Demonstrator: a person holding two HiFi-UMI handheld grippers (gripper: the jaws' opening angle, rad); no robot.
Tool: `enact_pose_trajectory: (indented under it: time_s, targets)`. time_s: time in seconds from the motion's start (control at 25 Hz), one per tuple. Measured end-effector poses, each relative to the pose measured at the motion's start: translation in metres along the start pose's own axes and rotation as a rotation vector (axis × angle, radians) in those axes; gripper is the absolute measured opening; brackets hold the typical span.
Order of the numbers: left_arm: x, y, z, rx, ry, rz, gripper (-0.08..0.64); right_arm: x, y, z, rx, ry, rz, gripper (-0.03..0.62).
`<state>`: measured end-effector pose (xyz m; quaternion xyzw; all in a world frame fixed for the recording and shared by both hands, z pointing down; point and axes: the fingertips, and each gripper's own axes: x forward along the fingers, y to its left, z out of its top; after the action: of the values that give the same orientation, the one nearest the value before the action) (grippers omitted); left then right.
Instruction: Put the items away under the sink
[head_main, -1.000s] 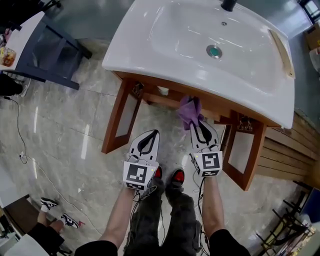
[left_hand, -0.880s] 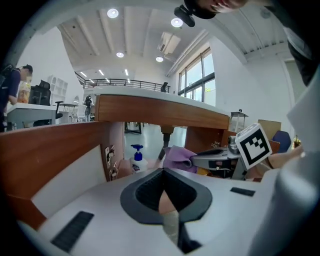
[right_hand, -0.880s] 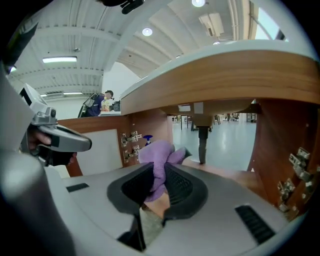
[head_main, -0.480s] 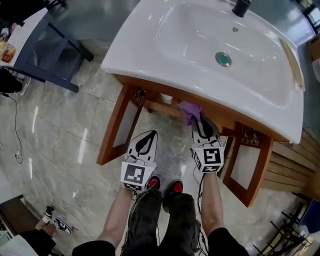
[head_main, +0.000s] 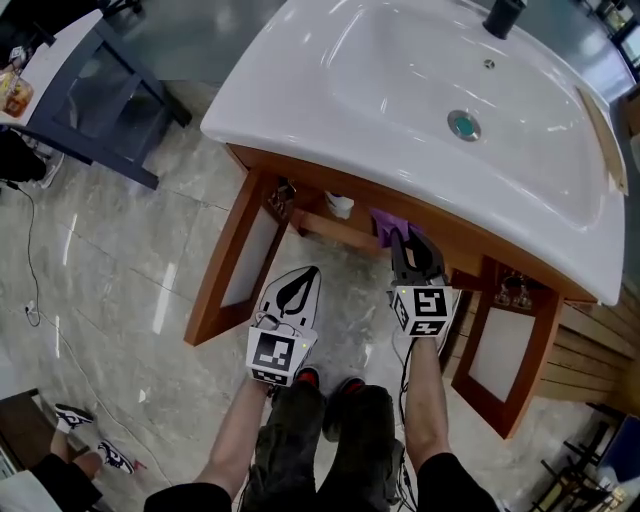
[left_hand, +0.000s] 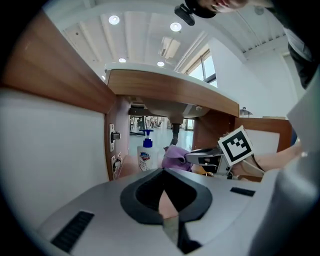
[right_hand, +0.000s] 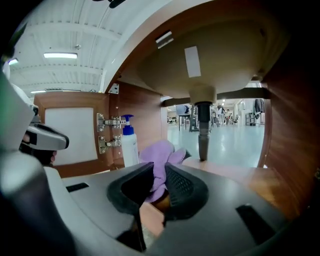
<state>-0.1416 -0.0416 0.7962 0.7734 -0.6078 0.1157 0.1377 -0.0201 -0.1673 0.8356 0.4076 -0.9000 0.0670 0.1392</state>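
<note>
Right gripper view: the right gripper's (right_hand: 159, 172) jaws clamp a purple cloth (right_hand: 159, 152) inside the open under-sink cabinet (right_hand: 145, 105), where a soap bottle (right_hand: 130, 146) stands by its left wall. The left gripper's (left_hand: 164, 175) jaws are together, empty.

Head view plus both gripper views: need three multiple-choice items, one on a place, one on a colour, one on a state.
1. Where does the soap bottle stand?
A. on the basin rim
B. under the sink, beside the door hinges
C. on the floor

2. What colour is the cloth in the right gripper?
A. purple
B. yellow
C. white

3. What state is the left gripper in?
A. shut on the bottle
B. wide open
C. shut, empty

Answers: 1 B, the right gripper view shows it by the hinges; 2 A, purple in every view; 3 C, its jaws meet with nothing between.
</note>
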Motion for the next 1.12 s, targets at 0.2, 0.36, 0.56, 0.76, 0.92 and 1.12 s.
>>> enact_pose_trajectory:
  time_s: [0.2, 0.36, 0.56, 0.76, 0.92, 1.12]
  targets:
    - [0.002, 0.001, -0.007, 0.003, -0.003, 0.001, 0.006, 0.01, 0.001, -0.022, -0.005, 0.042, -0.014, 0.084]
    - [0.001, 0.001, -0.016, 0.0, 0.012, 0.0, 0.006, 0.013, -0.004, -0.04, 0.012, 0.081, -0.037, 0.087]
    - [0.0, -0.001, -0.021, -0.002, 0.018, -0.001, 0.006, 0.013, -0.008, -0.046, 0.02, 0.099, -0.046, 0.092]
    - [-0.002, -0.001, -0.021, -0.001, 0.014, -0.002, 0.006, 0.012, -0.008, -0.043, 0.064, 0.079, -0.035, 0.139]
    - [-0.004, -0.001, -0.02, 0.003, 0.013, -0.003, 0.006, 0.007, -0.012, -0.036, 0.059, 0.051, -0.071, 0.269]
    - [-0.009, 0.0, -0.013, 0.003, 0.007, 0.007, 0.006, -0.004, -0.013, -0.026, 0.054, 0.045, -0.072, 0.279]
